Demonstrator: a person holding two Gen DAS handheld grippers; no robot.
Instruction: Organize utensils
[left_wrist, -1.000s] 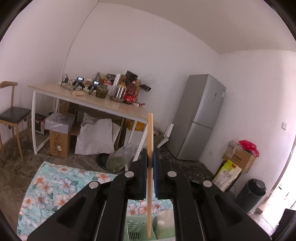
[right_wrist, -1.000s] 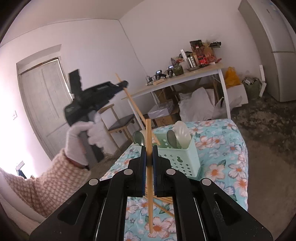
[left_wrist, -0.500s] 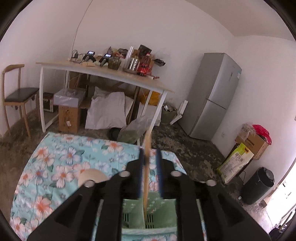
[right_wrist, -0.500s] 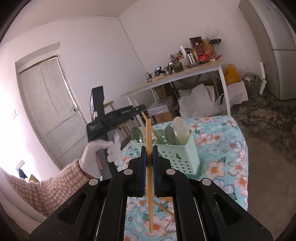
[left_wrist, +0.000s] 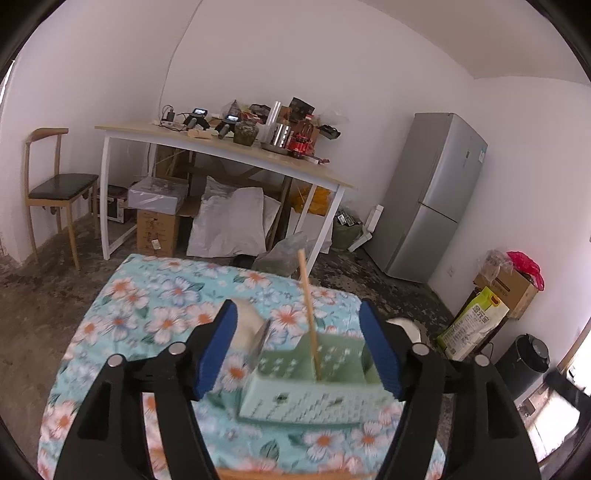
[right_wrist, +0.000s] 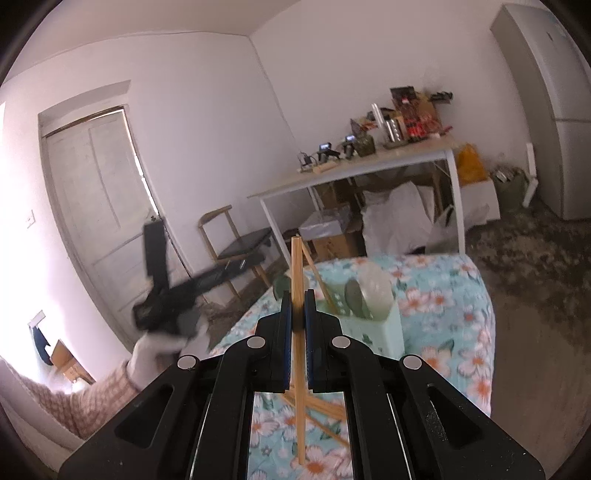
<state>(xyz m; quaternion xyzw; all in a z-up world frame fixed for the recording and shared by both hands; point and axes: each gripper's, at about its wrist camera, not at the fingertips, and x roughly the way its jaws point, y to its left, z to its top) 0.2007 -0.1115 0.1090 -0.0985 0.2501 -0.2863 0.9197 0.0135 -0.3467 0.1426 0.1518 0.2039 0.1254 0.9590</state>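
A mint-green utensil caddy (left_wrist: 314, 395) stands on the floral tablecloth (left_wrist: 155, 295). A wooden chopstick (left_wrist: 308, 314) stands upright in it, free of my left gripper (left_wrist: 299, 350), which is open just above the caddy. Spoons (left_wrist: 247, 332) lean in the caddy's left part. My right gripper (right_wrist: 298, 306) is shut on a second wooden chopstick (right_wrist: 297, 332), held upright in front of the caddy (right_wrist: 373, 325). More chopsticks (right_wrist: 325, 410) lie on the cloth below it. The left gripper also shows in the right wrist view (right_wrist: 192, 295), blurred, left of the caddy.
A white desk (left_wrist: 229, 155) with clutter stands behind the table, with boxes and bags under it. A wooden chair (left_wrist: 55, 184) is at the left, a grey fridge (left_wrist: 432, 199) at the right. A door (right_wrist: 96, 206) is at the left in the right wrist view.
My left gripper lowered its chopstick into the caddy, opened and let it go, then drew back to the left. My right gripper kept hold of its chopstick and moved closer to the caddy.
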